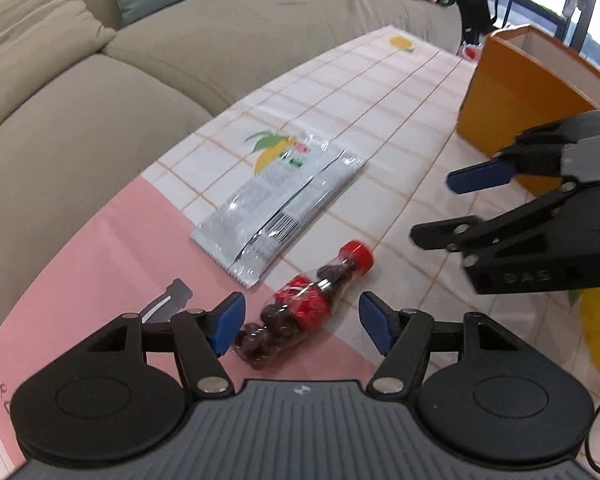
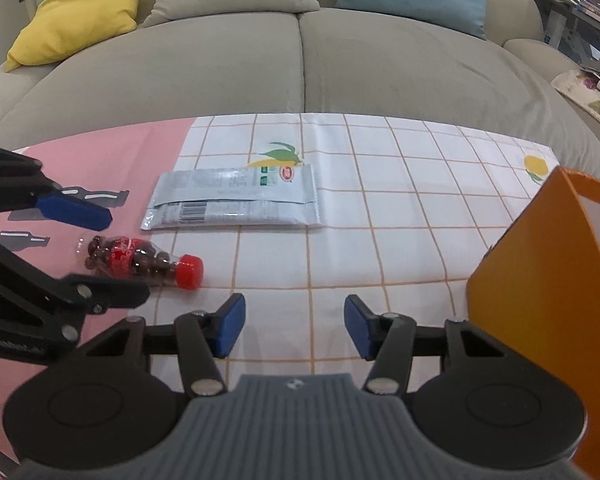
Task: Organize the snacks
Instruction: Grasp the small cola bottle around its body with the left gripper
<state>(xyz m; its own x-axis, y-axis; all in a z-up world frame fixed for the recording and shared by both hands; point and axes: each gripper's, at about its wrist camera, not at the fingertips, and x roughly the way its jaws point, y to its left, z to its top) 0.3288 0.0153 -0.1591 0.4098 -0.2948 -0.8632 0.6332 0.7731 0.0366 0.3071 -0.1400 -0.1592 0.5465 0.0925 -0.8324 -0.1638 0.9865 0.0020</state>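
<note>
On the surface (image 2: 380,248): checked cloth with a pink part, beside a grey sofa (image 2: 300,68).
Candy bottle (image 1: 300,306): lying on its side, red cap, near the silver packet (image 1: 276,204).
Left gripper (image 1: 300,326): fingers apart, straddling the bottle, not pressing it.
Right gripper (image 2: 294,326): fingers apart, nothing between, beside the orange box (image 2: 536,280).

candy bottle (image 1: 300,308) — red cap, on side | silver packet (image 1: 278,204) — flat
</note>
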